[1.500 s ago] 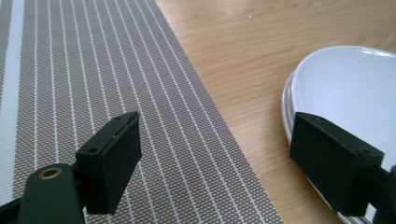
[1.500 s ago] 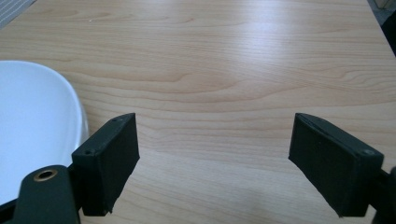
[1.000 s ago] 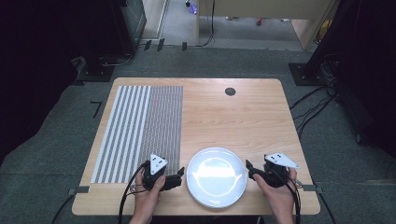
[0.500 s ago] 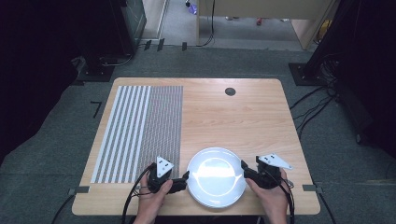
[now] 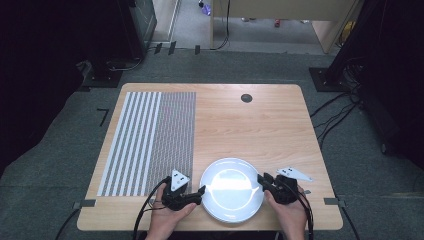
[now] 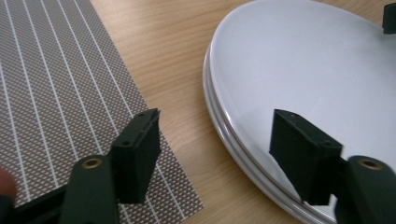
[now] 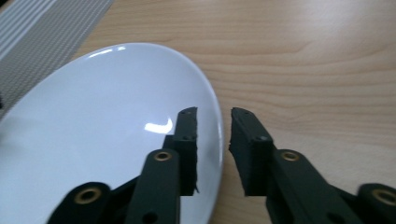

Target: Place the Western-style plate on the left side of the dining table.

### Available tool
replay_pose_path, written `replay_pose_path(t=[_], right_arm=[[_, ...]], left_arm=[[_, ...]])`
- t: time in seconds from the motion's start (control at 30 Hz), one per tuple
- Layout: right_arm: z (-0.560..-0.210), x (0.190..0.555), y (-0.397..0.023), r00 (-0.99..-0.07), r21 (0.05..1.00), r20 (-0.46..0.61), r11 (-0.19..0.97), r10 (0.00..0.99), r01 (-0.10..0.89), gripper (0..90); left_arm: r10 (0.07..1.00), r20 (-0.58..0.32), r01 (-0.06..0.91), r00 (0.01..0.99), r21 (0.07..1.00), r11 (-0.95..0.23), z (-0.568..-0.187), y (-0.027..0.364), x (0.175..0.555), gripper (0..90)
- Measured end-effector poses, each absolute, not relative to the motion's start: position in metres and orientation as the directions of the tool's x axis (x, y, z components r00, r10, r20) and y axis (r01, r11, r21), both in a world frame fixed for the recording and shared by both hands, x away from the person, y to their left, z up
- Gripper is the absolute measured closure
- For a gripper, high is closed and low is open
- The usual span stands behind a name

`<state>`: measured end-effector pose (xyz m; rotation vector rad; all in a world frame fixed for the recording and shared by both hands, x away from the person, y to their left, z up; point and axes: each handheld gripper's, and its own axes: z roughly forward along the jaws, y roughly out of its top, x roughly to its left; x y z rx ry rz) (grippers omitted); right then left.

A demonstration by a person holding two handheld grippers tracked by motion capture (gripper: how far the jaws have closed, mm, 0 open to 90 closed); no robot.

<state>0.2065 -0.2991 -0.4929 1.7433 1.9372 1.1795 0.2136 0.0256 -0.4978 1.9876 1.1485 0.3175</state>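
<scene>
The plate [image 5: 231, 189] is round, so no long axis can be told; it lies flat, face up, at the near edge of the worktop [image 5: 250, 125], just right of the striped mat [image 5: 150, 140]. The left gripper [image 5: 199, 192] is held level by the left hand [image 5: 167, 215] and pointed right at the plate's left rim; its jaws have just been closing and are seen spread astride the rim, not pressed on it. The right gripper [image 5: 261, 181] is pointed left from the right hand [image 5: 290, 215]; its jaws have just been closing and stand narrow over the right rim; whether it is pinched cannot be told. Compared with a second earlier, both grippers are found closer to the plate.
</scene>
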Motion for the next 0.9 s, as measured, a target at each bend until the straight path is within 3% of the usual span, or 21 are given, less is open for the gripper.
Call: replay_pose_path(t=[0.1,0.4,0.67,0.77,0.9], right_arm=[[-0.493,0.206,-0.299,-0.222,0.7,0.294,-0.052,0.93,0.712,82.0],[-0.494,0.205,-0.302,-0.214,0.682,0.346,-0.088,0.913,0.726,87.7],[-0.495,0.205,-0.304,-0.237,0.65,0.442,-0.127,0.865,0.749,90.0],[-0.497,0.205,-0.297,-0.252,0.658,0.42,-0.102,0.872,0.746,88.5],[-0.489,0.201,-0.306,-0.208,0.696,0.403,-0.151,0.891,0.702,86.7]], left_arm=[[0.803,-0.197,0.626,0.563,0.735,-0.26,-0.499,0.026,0.214,42.6],[0.752,-0.275,0.654,0.599,0.71,-0.26,-0.501,0.025,0.214,60.8],[0.739,-0.303,0.665,0.602,0.702,-0.255,-0.501,0.027,0.215,61.8],[0.738,-0.303,0.666,0.603,0.7,-0.256,-0.501,0.028,0.215,61.4],[0.741,-0.313,0.672,0.594,0.699,-0.244,-0.499,0.033,0.216,60.5]])
